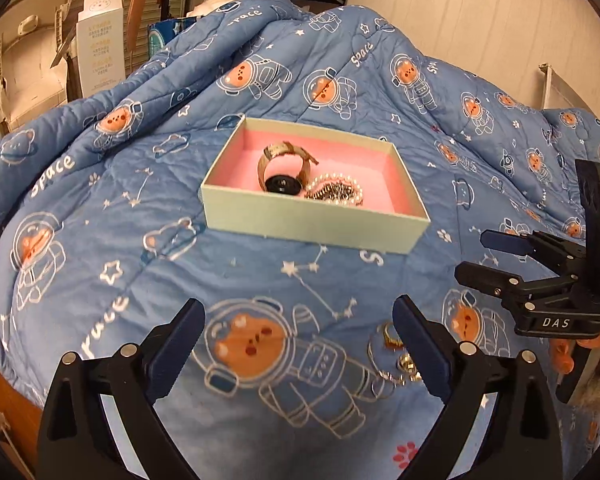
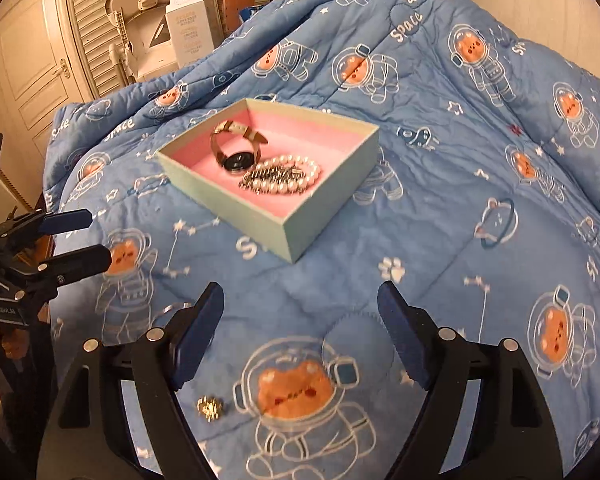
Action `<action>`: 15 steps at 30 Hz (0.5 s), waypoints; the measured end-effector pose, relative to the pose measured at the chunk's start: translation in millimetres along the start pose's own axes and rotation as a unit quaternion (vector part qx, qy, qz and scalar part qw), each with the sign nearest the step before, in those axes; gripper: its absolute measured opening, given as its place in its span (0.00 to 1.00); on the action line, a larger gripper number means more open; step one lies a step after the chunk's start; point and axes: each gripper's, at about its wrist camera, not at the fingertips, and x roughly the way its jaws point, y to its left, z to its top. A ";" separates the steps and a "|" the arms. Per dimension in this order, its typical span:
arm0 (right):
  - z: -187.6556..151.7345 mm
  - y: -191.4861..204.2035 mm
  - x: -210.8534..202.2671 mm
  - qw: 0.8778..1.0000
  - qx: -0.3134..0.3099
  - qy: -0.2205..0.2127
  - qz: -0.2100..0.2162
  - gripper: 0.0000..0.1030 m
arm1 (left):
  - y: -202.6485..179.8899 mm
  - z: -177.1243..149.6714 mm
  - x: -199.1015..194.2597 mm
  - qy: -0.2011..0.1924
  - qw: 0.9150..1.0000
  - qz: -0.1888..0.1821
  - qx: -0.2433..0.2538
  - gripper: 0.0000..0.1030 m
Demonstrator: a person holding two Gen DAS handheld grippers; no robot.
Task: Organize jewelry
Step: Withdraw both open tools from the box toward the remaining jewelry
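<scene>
A pale green box (image 1: pixel 312 222) with a pink lining lies on the blue quilt; it also shows in the right wrist view (image 2: pixel 256 216). In it are a watch (image 1: pixel 283 172) with a tan strap and a pearl bracelet (image 1: pixel 336 190), seen too in the right wrist view: the watch (image 2: pixel 236 152) and the bracelet (image 2: pixel 284 178). Small gold rings (image 1: pixel 396 354) lie on the quilt by my left gripper's right finger. A gold ring (image 2: pixel 210 407) lies near my right gripper's left finger. My left gripper (image 1: pixel 300 320) is open and empty. My right gripper (image 2: pixel 300 300) is open and empty.
The blue astronaut-print quilt (image 1: pixel 100 208) covers the whole work surface and bunches up at the back. A white carton (image 1: pixel 100 40) and shelving stand behind it. A door (image 2: pixel 28 60) is at far left in the right wrist view.
</scene>
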 end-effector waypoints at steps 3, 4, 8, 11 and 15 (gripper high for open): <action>-27.9 5.9 -7.5 1.000 0.000 0.007 0.001 0.77 | -1.1 -23.2 -5.8 0.002 1.000 0.001 -0.015 0.90; -35.8 8.5 -9.6 1.000 0.001 0.010 0.003 0.76 | -2.4 -30.2 -7.4 0.003 1.000 0.000 -0.018 0.90; -59.6 19.1 -17.1 1.000 0.000 0.010 0.010 0.76 | -14.8 -51.5 -10.2 0.007 1.000 -0.002 -0.011 0.90; -68.4 25.9 -19.8 1.000 0.002 0.011 0.017 0.69 | -26.9 -61.3 -9.0 0.011 1.000 -0.005 0.000 0.90; -74.0 33.5 -17.9 1.000 -0.006 0.018 0.021 0.57 | -38.0 -71.2 -5.8 0.011 0.999 0.017 0.025 0.90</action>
